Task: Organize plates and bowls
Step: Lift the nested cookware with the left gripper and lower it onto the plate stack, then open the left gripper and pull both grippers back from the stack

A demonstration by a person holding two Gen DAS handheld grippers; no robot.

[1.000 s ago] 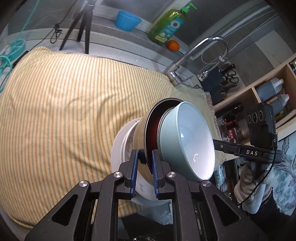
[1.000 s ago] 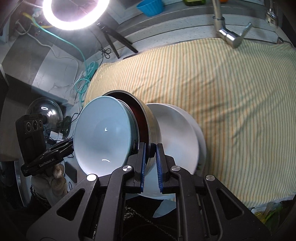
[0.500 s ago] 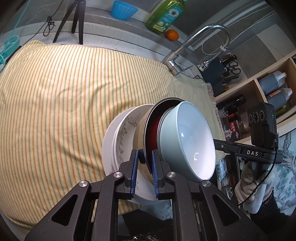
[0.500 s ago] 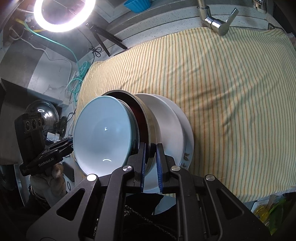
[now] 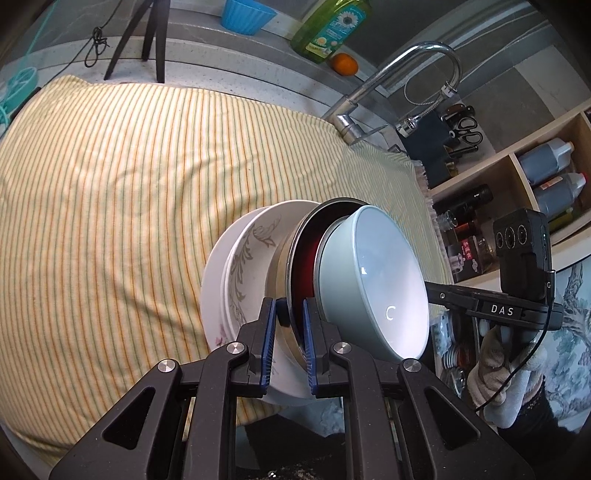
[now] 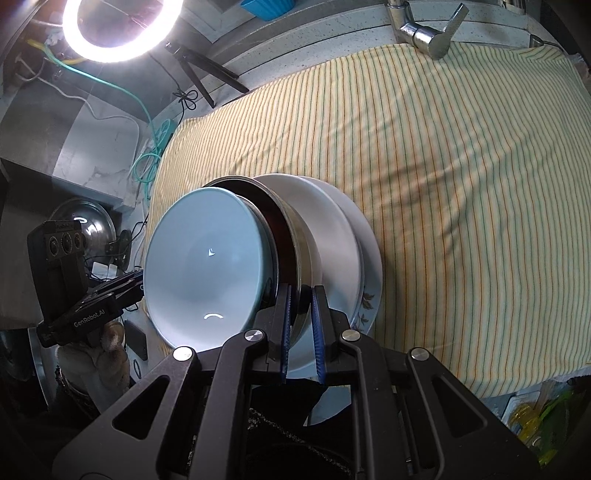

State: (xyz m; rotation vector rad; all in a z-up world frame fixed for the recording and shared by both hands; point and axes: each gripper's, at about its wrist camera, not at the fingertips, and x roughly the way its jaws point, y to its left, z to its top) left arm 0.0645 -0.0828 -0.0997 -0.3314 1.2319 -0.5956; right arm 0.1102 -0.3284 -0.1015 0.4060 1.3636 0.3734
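Observation:
A steel bowl (image 5: 295, 258) with a dark red inside carries a pale blue bowl (image 5: 373, 280) nested in it, and both are tilted. My left gripper (image 5: 290, 325) is shut on the steel rim at one side. My right gripper (image 6: 301, 321) is shut on the same steel bowl (image 6: 291, 236) at the opposite side, next to the blue bowl (image 6: 207, 269). Just beyond the bowls lies a stack of white plates (image 5: 243, 266) with a grey leaf pattern, on the striped cloth (image 5: 110, 184). Whether the steel bowl touches the plates (image 6: 332, 236) I cannot tell.
A faucet (image 5: 406, 74) stands at the cloth's far edge. A soap bottle (image 5: 332, 26), an orange (image 5: 345, 63), a blue cup (image 5: 247, 16) and a tripod (image 5: 147, 37) are behind it. Shelves with bottles (image 5: 546, 162) are on the right. A ring light (image 6: 118, 26) glares.
Both grippers have kept their hold on the steel bowl. More of the white plate stack now shows beside the bowls, and the right hand has shifted slightly over the cloth.

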